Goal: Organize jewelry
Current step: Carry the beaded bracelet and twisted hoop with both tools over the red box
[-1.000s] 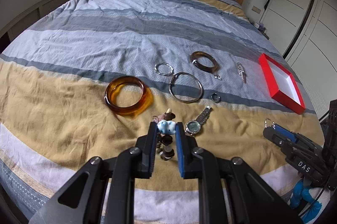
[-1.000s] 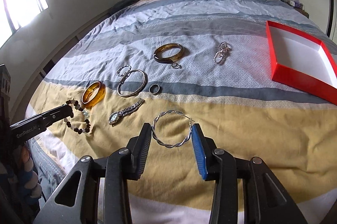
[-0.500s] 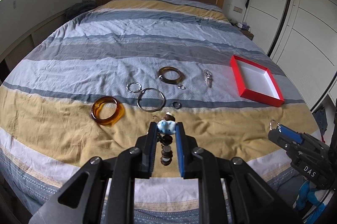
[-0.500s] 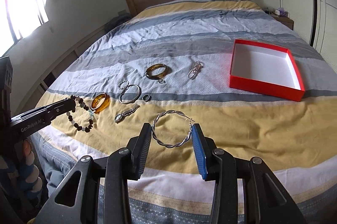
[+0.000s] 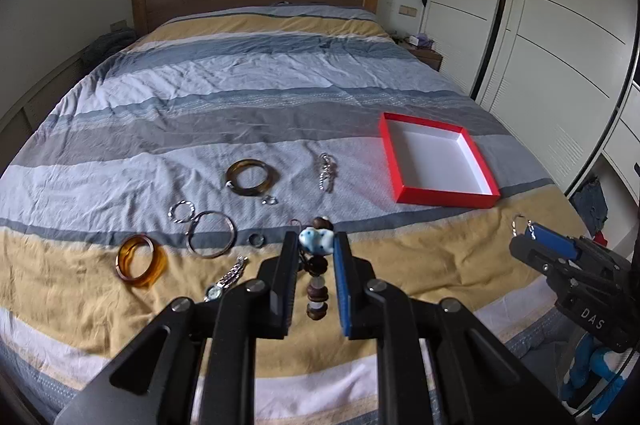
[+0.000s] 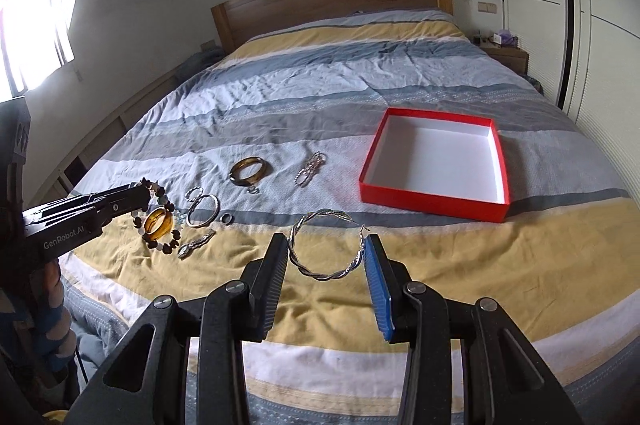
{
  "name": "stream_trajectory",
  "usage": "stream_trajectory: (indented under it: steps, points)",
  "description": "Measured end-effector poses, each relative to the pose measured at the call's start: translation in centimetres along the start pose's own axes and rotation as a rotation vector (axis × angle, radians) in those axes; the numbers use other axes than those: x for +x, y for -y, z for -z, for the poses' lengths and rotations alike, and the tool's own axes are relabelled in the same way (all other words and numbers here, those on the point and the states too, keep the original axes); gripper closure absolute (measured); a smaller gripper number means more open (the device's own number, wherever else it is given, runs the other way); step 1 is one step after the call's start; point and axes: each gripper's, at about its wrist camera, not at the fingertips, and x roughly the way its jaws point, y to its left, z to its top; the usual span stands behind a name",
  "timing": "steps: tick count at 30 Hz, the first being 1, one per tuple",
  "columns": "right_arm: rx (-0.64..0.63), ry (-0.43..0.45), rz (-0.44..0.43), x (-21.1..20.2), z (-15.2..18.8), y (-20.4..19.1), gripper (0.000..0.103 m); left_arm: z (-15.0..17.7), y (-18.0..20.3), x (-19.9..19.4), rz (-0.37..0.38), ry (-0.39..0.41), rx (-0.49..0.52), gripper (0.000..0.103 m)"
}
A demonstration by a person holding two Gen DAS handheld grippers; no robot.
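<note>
Striped bedspread (image 5: 280,97) carries scattered jewelry beside red box (image 6: 434,203); wardrobes right.

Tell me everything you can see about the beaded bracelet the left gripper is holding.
The beaded bracelet is a loop of dark brown, wood-like beads and paler ones, with one light blue spotted ceramic-looking charm at the top. The left gripper pinches that charm; the rest dangles above the striped bedspread, clear of it.

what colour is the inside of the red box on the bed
White inside the red box, with red outer walls; clearest in the right wrist view.
</note>
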Motion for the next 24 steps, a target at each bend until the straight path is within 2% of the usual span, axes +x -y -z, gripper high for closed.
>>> stream_trajectory:
  steps: [7, 14, 19, 24]
  points:
    - [0.029, 0.019, 0.059, 3.4, -4.1, 6.5, 0.064, -5.8, 5.4, 7.3, 0.111, -0.011, 0.057, 0.087]
    - [0.053, 0.017, 0.122, 9.4, -8.0, 12.7, 0.064, -11.0, 11.6, 16.5, 0.209, -0.027, 0.081, 0.087]
    - [0.073, -0.001, 0.151, 14.0, -9.8, 16.3, 0.064, -10.9, 14.2, 23.5, 0.219, -0.091, 0.095, 0.087]
    - [0.079, -0.078, 0.145, 18.9, -8.7, 18.4, 0.064, -8.2, 14.8, 28.5, 0.200, -0.169, 0.127, 0.087]
